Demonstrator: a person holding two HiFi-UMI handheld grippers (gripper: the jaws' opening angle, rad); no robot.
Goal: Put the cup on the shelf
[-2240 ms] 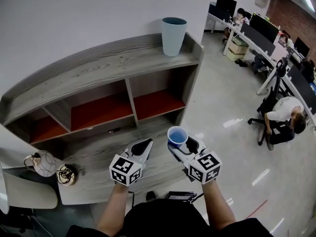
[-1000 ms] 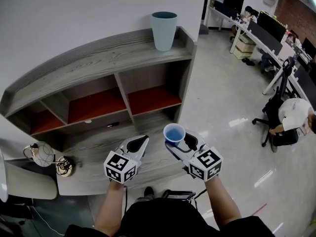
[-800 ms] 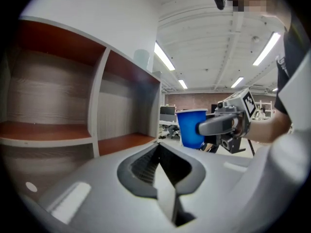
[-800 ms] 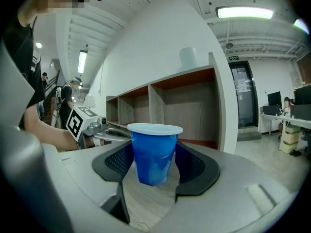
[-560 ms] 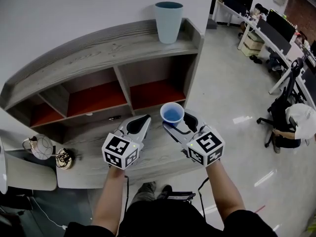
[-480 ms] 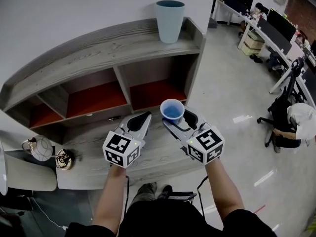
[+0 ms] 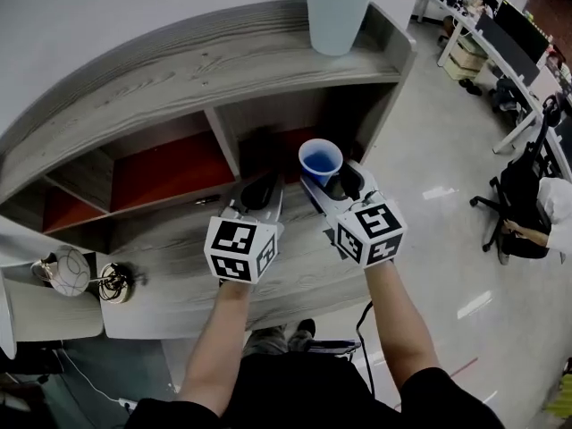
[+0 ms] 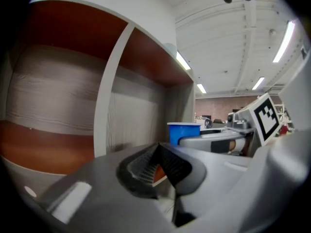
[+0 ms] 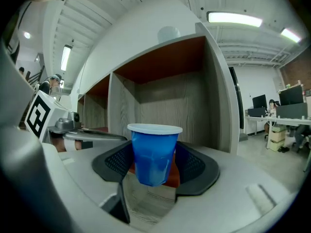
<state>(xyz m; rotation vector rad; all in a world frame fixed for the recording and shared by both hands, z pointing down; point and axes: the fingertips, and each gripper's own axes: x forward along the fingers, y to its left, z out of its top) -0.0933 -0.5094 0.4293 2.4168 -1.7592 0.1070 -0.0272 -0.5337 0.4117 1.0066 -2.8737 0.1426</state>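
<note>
While the right gripper [image 7: 331,184] is gripping the blue cup [image 9: 154,152] by its sides, both pads pressing on it, the cup is riding upright, mouth up, its long axis standing vertical across the nearly level jaws. The right-hand compartment [image 9: 189,96] of the grey shelf [image 7: 179,79] is lying straight ahead of the cup, beyond the jaw tips, and its mouth is looking a good deal wider than the cup. The cup is hanging above the shelf's lower ledge [image 7: 170,266], near that ledge's right end, and is touching no board. The left gripper [image 7: 261,189] is travelling just beside the right one with its jaws together and nothing between them, facing the upright divider [image 7: 225,141], so the right hand is the one nearer the opening. A tall pale-blue container [image 7: 340,7] is standing at the right end of the shelf's top board. Beyond the shelf's right edge a glossy floor [image 7: 429,177] is running out towards office desks [image 7: 500,61].
</note>
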